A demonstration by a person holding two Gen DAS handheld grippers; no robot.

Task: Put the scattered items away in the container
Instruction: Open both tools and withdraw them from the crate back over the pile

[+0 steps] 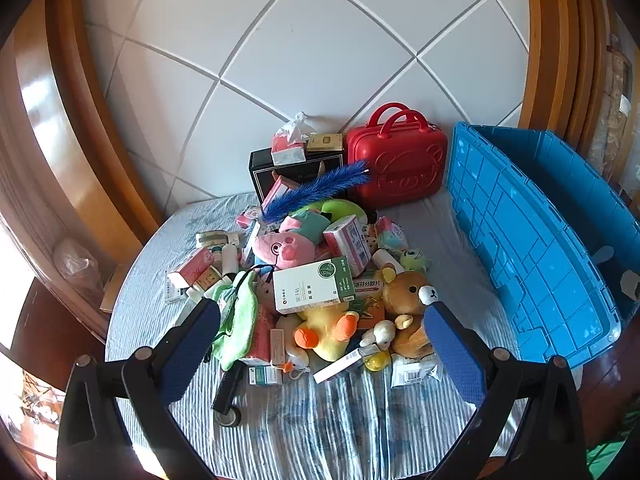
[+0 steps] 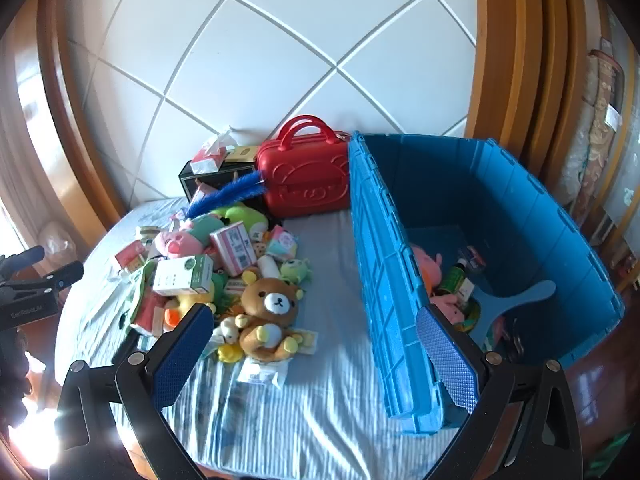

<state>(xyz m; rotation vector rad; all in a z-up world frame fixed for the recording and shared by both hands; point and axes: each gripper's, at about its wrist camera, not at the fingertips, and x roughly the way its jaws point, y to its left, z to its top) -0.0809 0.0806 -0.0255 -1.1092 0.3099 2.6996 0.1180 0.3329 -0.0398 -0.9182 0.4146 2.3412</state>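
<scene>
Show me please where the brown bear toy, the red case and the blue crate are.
brown bear toy (image 2: 276, 304), right wrist view, on its white muzzle.
red case (image 2: 304, 184), right wrist view, on its embossed front.
blue crate (image 2: 384, 280), right wrist view, on its near outer wall.

On my feeds I count one blue crate (image 2: 400, 280), one red case (image 1: 396, 160) and one black box (image 1: 264, 172) on the striped sheet. One blue feather (image 1: 320, 188) tops the pile, where I make out one brown bear (image 2: 272, 300), one yellow duck plush (image 1: 324, 332), one pink pig plush (image 1: 280, 246) and one green-and-white carton (image 1: 312, 286). The smaller boxes overlap too much to count.
</scene>
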